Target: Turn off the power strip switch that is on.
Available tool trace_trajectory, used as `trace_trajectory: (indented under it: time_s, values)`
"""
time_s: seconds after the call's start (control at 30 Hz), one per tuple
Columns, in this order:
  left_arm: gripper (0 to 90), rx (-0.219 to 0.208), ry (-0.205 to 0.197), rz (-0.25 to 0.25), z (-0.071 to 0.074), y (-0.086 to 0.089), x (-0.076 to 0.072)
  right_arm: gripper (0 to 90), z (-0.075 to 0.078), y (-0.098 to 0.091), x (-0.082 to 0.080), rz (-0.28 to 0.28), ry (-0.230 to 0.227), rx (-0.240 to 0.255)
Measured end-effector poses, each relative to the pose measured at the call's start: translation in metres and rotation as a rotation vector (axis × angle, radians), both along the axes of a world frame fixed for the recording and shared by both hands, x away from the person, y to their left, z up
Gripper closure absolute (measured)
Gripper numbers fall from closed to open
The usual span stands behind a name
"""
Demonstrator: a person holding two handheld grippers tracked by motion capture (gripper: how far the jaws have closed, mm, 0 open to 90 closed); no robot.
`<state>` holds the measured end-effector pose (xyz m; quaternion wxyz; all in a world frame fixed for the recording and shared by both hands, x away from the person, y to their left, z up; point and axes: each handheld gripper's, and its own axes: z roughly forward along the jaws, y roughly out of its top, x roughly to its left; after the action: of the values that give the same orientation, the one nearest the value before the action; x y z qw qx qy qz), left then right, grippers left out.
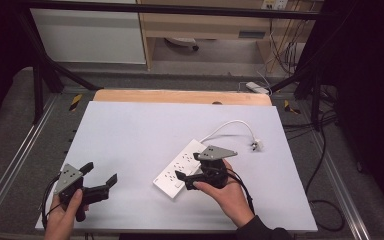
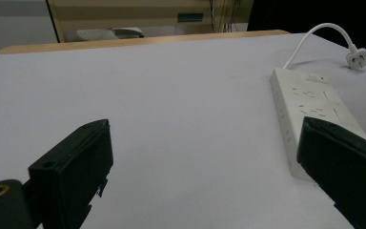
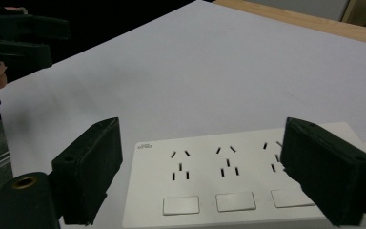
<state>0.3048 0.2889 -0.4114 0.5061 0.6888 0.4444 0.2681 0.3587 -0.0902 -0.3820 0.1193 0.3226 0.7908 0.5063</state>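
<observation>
A: Where is the power strip (image 1: pixel 182 168) lying?

B: It is lying flat on the white table (image 1: pixel 145 130), a little toward four o'clock from the table's middle, running from seven o'clock up to one o'clock. Its white cord (image 1: pixel 230 125) is curving away at the one o'clock end and finishing in a plug (image 1: pixel 256 145) that is resting on the table.

A: What are the right tongs (image 1: pixel 187 172) doing?

B: They are hovering over the seven o'clock end of the strip, with the jaws standing wide, one on each side of it. In the right gripper view the strip's sockets and switches (image 3: pixel 233 201) are showing between the jaws, but I cannot see the pads pressing on it, so nothing is being gripped.

A: And the left tongs (image 1: pixel 100 176)?

B: They are sitting near the table's seven o'clock corner, well apart from the strip, pointing toward three o'clock. The jaws are gaping wide and holding nothing; in the left gripper view bare table is lying between them, with the strip (image 2: pixel 310 109) at two o'clock.
</observation>
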Motion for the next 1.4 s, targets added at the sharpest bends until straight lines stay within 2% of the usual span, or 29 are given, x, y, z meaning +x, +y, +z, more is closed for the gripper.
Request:
trace_trajectory:
  time_s: [0.1, 0.17, 0.2, 0.27, 0.3, 0.33, 0.43, 0.7, 1.0, 1.4]
  values:
    - [4.7, -0.002, 0.001, 0.0, 0.0, 0.0, 0.0, 20.7, -0.001, 0.001, -0.001, 0.006, -0.001, 0.002]
    - [4.7, -0.003, 0.001, -0.001, 0.0, 0.0, 0.0, 29.7, -0.001, 0.002, -0.002, 0.023, -0.008, 0.003]
    - [4.7, -0.002, 0.001, -0.001, 0.0, 0.0, 0.0, 29.7, -0.001, 0.002, -0.002, 0.023, -0.008, 0.003]
    - [4.7, -0.002, 0.001, -0.001, 0.0, 0.0, 0.0, 39.3, -0.002, 0.005, -0.004, 0.037, -0.019, 0.001]
    - [4.7, -0.002, 0.001, -0.001, 0.0, 0.0, 0.0, 39.3, -0.002, 0.005, -0.004, 0.037, -0.019, 0.001]
    - [4.7, -0.002, 0.001, 0.0, 0.0, 0.0, 0.0, 44.7, -0.002, 0.006, -0.004, 0.04, -0.025, -0.006]
    - [4.7, -0.002, 0.001, 0.0, 0.0, 0.0, 0.0, 53.7, -0.004, 0.008, -0.005, 0.051, -0.031, -0.007]
    - [4.7, -0.002, 0.0, 0.001, 0.0, 0.0, 0.0, 69.8, -0.007, 0.011, -0.007, 0.077, -0.037, 0.003]
    - [4.7, -0.001, -0.001, 0.0, 0.0, 0.0, 0.0, 81.0, -0.012, 0.013, -0.009, 0.083, -0.04, 0.009]
    - [4.7, 0.001, 0.0, -0.002, 0.0, 0.0, 0.0, 83.7, -0.017, 0.017, -0.011, 0.1, -0.036, 0.003]
